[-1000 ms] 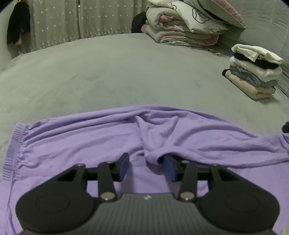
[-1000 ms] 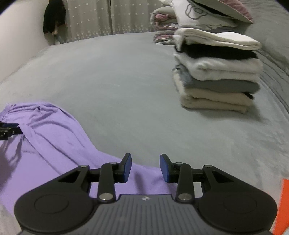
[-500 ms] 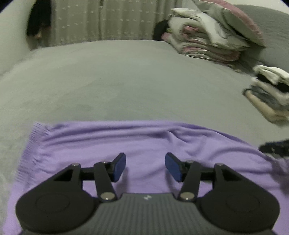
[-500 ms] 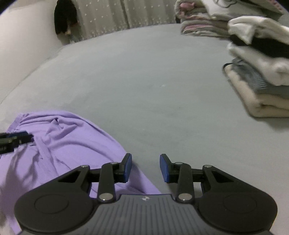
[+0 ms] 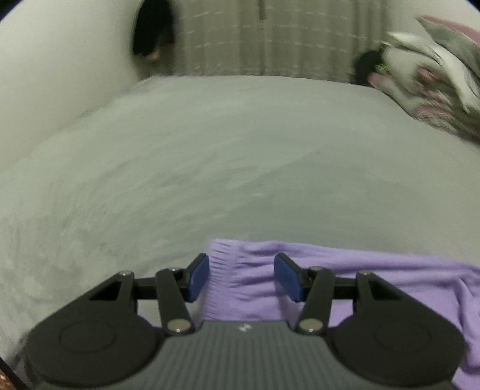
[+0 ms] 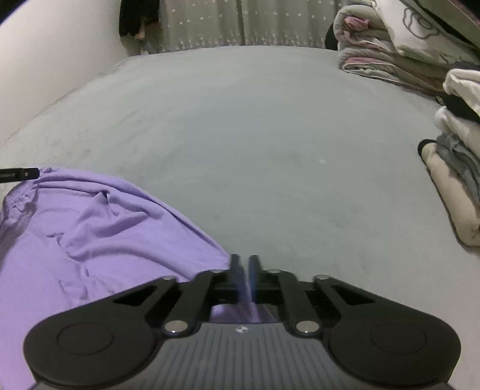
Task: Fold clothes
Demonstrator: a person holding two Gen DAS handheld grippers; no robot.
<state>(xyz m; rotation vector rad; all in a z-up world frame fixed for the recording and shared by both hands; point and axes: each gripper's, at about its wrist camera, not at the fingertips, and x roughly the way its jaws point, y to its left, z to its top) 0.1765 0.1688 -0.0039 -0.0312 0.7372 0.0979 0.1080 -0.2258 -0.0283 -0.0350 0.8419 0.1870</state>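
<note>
**Both hand-held grippers at the purple garment's ends**

We see the right hand-held gripper [image 6: 243,277] with its blue pads brought together, and a strip of the purple garment [image 6: 99,228] appears pinched between them at the garment's near right corner. The garment lies rumpled on the grey bed [image 6: 255,126], spreading leftward from that corner.

We find the left hand-held gripper [image 5: 241,277] with its pads standing apart. The garment's ribbed, gathered edge [image 5: 223,264] lies between them; the pads do not press on it. In the right wrist view, a black tip of the left hand-held gripper shows at the garment's far left end.

Well apart from the garment, to its right, a stack of folded clothes [image 6: 456,168] in cream, grey, black and white sits on the bed. Beyond the garment, folded bedding [image 6: 390,45] is piled near the bed's far right corner. A dotted curtain [image 6: 204,24] hangs behind the bed, and a dark item [image 6: 138,18] hangs beside it.
</note>
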